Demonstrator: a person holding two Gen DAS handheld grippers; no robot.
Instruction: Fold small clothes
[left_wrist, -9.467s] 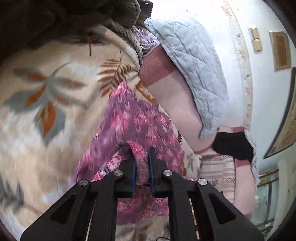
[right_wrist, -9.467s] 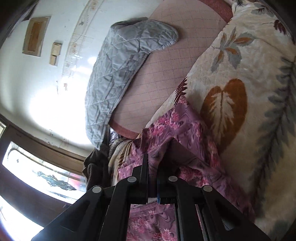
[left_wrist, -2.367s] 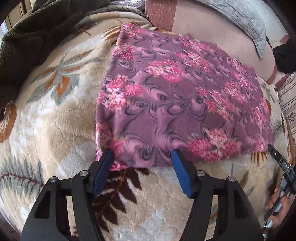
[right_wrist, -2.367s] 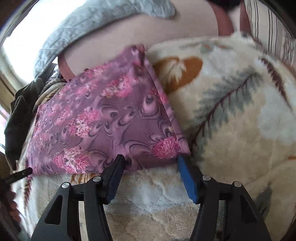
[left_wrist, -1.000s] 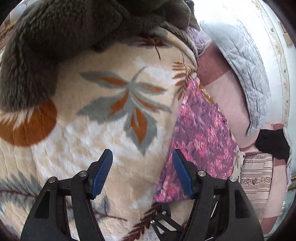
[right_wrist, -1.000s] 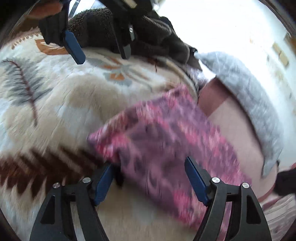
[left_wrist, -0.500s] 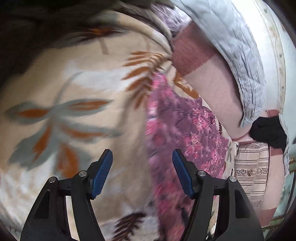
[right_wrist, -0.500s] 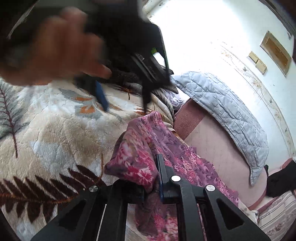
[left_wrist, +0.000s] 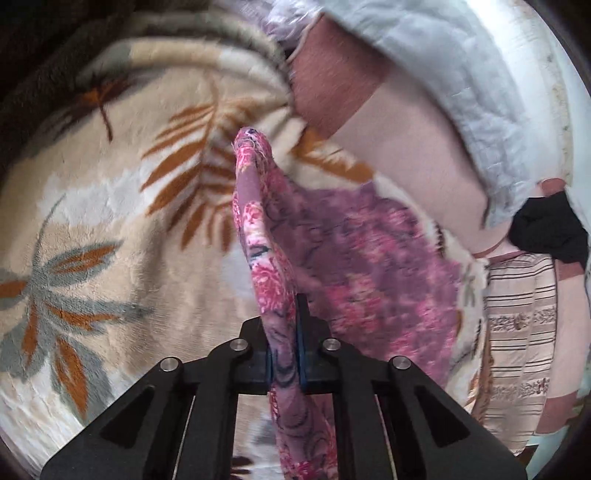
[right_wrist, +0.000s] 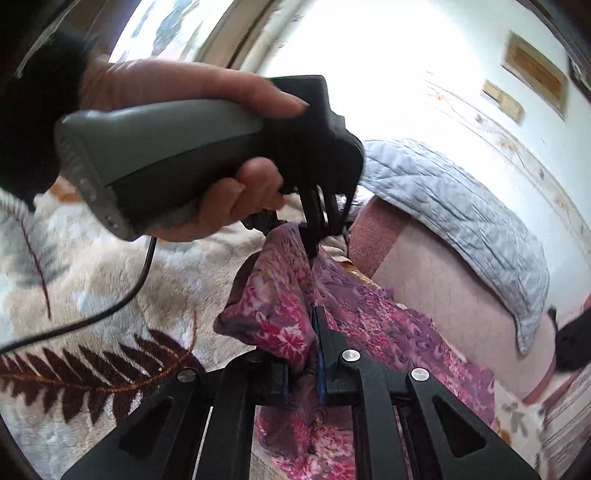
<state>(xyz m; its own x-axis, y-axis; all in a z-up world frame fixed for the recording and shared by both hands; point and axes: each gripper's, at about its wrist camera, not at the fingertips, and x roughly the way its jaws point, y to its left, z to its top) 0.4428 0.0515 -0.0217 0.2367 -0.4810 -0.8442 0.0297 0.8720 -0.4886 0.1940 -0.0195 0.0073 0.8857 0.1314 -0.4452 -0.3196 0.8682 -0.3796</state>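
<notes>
A purple cloth with pink flowers lies on the floral blanket. Its near edge is lifted into an upright ridge. My left gripper has that ridge between its blue pads, and its jaws are closing hard on the fabric. In the right wrist view my right gripper is shut on a bunched corner of the same cloth, raised off the blanket. Just beyond it the left gripper, held in a hand, pinches the cloth further along the same edge.
A grey quilted cover and a pink mattress lie behind the cloth. A black item and a striped cloth are at the right. Dark fuzzy fabric fills the top left. A cable hangs from the left handle.
The left gripper swung over from the bare blanket to the cloth's edge and shut on it. The right gripper, shut on its corner half a second ago, has lifted it higher.
</notes>
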